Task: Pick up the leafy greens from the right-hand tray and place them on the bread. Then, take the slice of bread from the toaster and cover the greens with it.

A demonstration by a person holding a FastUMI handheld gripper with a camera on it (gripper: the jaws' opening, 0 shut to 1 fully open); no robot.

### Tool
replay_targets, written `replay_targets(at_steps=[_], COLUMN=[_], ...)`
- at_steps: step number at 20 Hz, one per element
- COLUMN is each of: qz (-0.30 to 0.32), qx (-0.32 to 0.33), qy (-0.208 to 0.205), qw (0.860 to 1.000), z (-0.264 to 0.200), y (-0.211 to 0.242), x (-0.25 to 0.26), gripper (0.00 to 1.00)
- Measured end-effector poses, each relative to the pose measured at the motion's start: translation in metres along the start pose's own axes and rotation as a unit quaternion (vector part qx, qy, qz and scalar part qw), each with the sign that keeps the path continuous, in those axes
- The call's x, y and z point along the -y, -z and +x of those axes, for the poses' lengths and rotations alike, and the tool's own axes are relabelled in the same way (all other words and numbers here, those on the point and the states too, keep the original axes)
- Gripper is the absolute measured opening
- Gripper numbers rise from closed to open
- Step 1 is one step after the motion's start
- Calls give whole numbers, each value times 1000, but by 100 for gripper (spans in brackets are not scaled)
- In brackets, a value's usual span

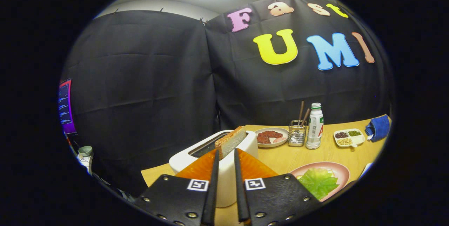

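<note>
Gripper view looks along the two fingers toward a white toaster standing just ahead of them on a wooden table. The gripper has its fingers parted by a narrow gap, and nothing is pinched between them. A slice of bread sticks up tilted out of the toaster slot, right at the fingertips and slightly beyond them, lined up with the gap.

Off to the gripper's right and close by, a pink plate carries the leafy greens, which seem to lie flat on something; whether bread sits under them I cannot tell.

My reading is that the greens step is done and the toaster slice is the step in hand. The next move calls for easing forward until both fingers flank the slice, then closing gently and lifting straight up out of the slot.
</note>
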State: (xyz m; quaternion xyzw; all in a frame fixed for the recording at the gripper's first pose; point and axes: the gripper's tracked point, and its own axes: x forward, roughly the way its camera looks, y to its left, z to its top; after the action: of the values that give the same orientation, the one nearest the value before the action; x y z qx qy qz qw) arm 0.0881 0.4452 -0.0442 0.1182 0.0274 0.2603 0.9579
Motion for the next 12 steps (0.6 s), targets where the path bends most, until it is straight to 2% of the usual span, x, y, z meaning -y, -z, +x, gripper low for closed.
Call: replay_targets(at_steps=[2, 4, 8, 12], qz=[8, 12, 9, -29], qx=[0, 4, 10, 18], qy=[3, 8, 21, 27], qw=[1000, 1000, 1000, 999], z=[8, 18, 35, 44], y=[-1, 0, 1, 5], x=[-6, -5, -5, -7], gripper=[54, 60, 61, 61])
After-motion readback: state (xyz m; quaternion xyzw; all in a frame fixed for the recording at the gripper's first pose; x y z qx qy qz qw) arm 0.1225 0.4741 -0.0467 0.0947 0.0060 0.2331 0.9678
